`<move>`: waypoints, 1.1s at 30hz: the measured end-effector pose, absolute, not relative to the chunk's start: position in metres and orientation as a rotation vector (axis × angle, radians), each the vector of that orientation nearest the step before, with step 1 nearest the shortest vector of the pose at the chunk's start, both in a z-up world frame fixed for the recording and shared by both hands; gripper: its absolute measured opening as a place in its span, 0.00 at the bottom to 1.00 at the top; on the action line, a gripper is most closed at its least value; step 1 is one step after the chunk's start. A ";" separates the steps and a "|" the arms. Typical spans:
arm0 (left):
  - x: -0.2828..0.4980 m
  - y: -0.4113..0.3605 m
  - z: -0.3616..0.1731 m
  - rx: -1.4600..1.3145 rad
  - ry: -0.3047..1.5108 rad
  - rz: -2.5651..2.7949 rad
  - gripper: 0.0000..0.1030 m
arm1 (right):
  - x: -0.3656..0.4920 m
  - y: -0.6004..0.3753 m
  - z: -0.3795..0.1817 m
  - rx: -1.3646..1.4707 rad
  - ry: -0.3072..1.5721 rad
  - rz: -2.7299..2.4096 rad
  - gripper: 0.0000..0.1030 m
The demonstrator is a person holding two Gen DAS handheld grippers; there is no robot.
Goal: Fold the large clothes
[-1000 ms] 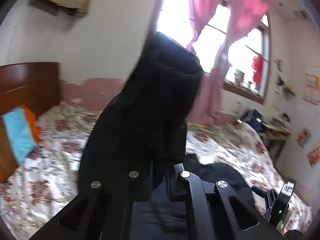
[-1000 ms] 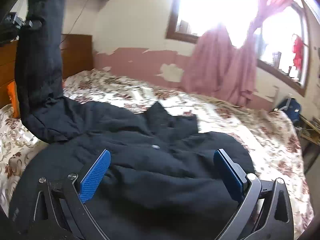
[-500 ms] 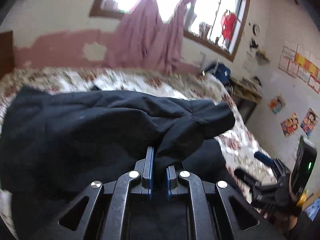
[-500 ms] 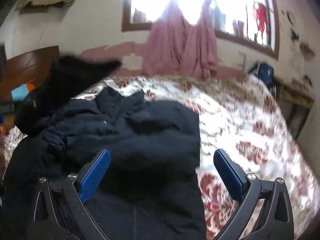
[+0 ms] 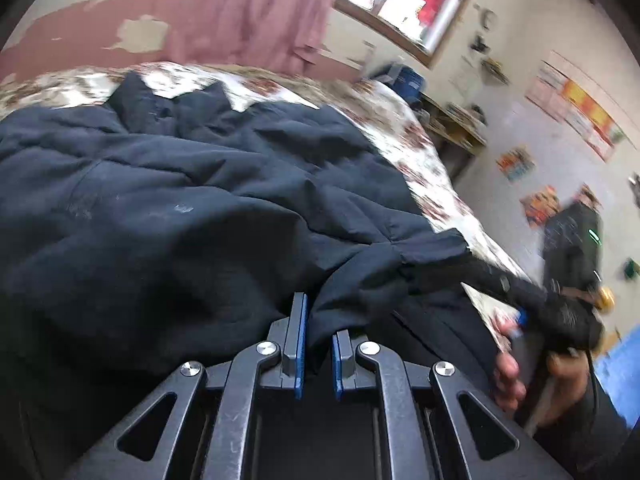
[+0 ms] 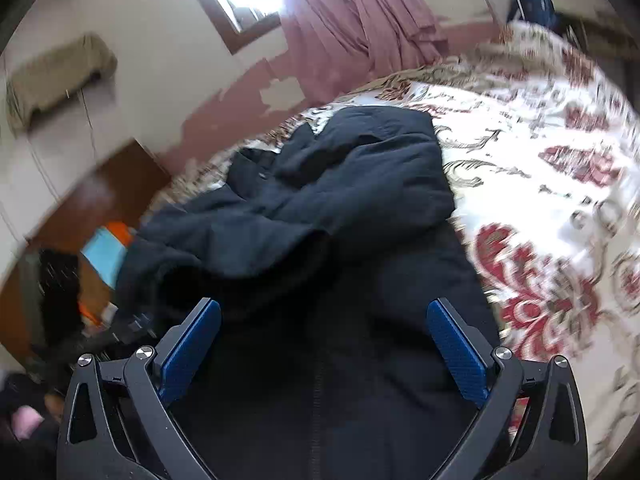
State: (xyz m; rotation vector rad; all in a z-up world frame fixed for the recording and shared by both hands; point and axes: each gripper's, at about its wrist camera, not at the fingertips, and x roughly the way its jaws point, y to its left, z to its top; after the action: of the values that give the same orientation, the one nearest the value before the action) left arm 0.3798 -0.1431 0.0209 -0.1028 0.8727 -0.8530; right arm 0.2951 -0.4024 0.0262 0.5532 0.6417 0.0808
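A large black padded jacket (image 5: 180,200) lies spread on a bed with a floral sheet (image 5: 420,152). My left gripper (image 5: 318,344) is shut on the jacket's sleeve (image 5: 392,268), which lies folded across the jacket body with its cuff pointing right. My right gripper (image 6: 324,344) is open and empty, its blue pads (image 6: 188,348) held wide above the jacket's (image 6: 340,208) lower front. The right gripper (image 5: 520,320) also shows in the left wrist view, in a hand at the bed's right edge.
A wooden headboard (image 6: 100,200) with a blue and orange pillow (image 6: 108,248) stands at the bed's left end. Pink curtains (image 6: 352,28) hang at the window behind. A desk with clutter (image 5: 456,120) stands past the bed's far corner.
My left gripper brought the sleeve down from high in the air and laid it across the jacket body. My right gripper swung over the jacket's lower front, still open.
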 end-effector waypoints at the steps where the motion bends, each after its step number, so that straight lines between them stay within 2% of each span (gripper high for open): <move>1: 0.378 -0.142 0.022 -0.116 0.864 -0.892 0.10 | 0.294 -0.403 0.024 0.593 0.632 0.111 0.98; 12: 0.363 -0.116 0.000 -0.224 0.937 -0.938 0.13 | 0.301 -0.371 -0.010 0.782 0.679 0.261 0.99; 16: 0.361 -0.107 -0.024 -0.317 1.050 -0.873 0.13 | 0.303 -0.359 -0.016 0.781 0.723 0.263 0.99; 25: 0.330 -0.083 -0.026 -0.317 0.997 -0.821 0.17 | 0.302 -0.331 -0.015 0.633 0.833 0.217 0.99; 33: 0.318 -0.087 -0.019 -0.251 0.966 -0.755 0.19 | 0.281 -0.336 -0.008 0.682 0.841 0.237 0.99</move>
State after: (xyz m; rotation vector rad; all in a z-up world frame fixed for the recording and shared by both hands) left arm 0.3184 -0.0868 -0.0190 -0.2512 0.9661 -0.7553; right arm 0.2807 -0.3365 -0.0081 0.6822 0.8409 0.2369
